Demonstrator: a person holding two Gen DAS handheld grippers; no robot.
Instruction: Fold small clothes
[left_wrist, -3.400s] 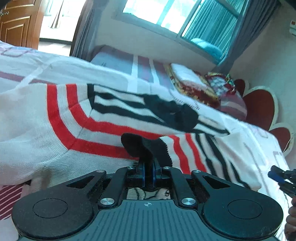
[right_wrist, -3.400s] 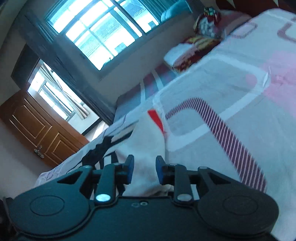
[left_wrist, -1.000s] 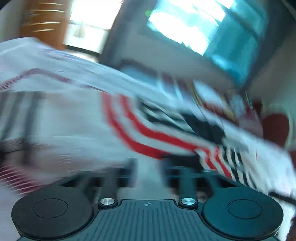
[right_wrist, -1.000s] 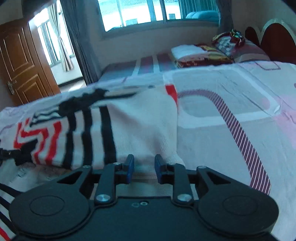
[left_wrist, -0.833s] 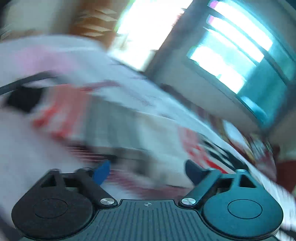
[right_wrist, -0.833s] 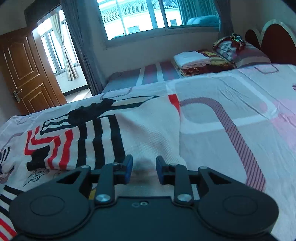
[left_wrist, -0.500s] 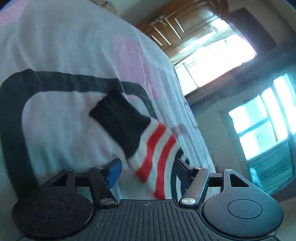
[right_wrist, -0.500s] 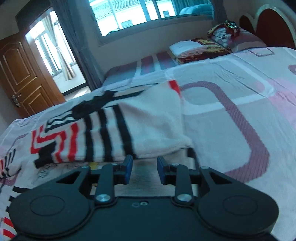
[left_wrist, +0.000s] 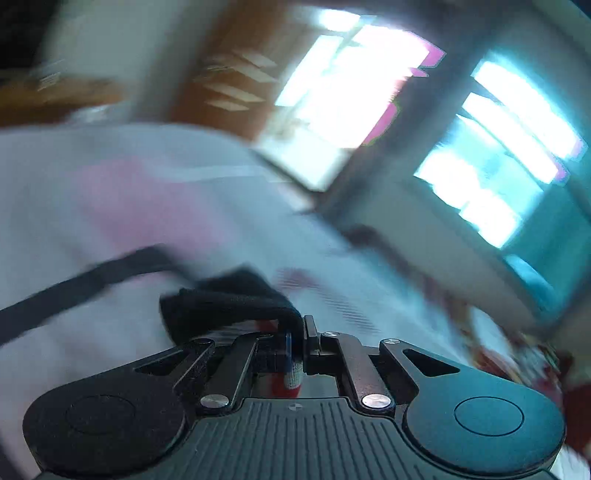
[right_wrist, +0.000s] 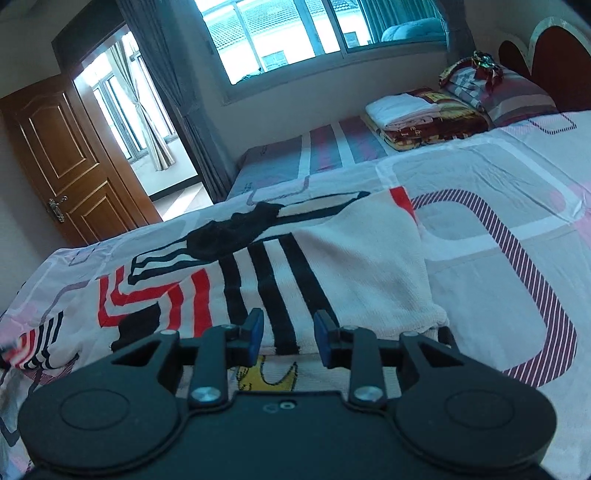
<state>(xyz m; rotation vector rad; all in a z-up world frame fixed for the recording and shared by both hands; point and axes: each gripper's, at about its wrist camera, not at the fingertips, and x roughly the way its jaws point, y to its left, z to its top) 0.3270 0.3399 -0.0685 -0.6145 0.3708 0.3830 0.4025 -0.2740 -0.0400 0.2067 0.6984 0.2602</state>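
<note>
A white knit sweater (right_wrist: 351, 266) with black and red stripes lies partly folded on the bed in the right wrist view. My right gripper (right_wrist: 288, 334) is open and empty, just above the sweater's near edge. In the blurred left wrist view my left gripper (left_wrist: 297, 334) is shut on the sweater's black sleeve cuff (left_wrist: 225, 301); a bit of red and white knit shows between the fingers.
The bed sheet (right_wrist: 517, 206) with grey, pink and striped shapes spreads to the right. Folded blankets and pillows (right_wrist: 443, 110) lie by the headboard at the far right. A wooden door (right_wrist: 62, 162) and a window are beyond the bed.
My left gripper has closed on the black sleeve cuff, which lay in front of its open jaws, and is moving fast. My right gripper has pulled back a little from the sweater, still open.
</note>
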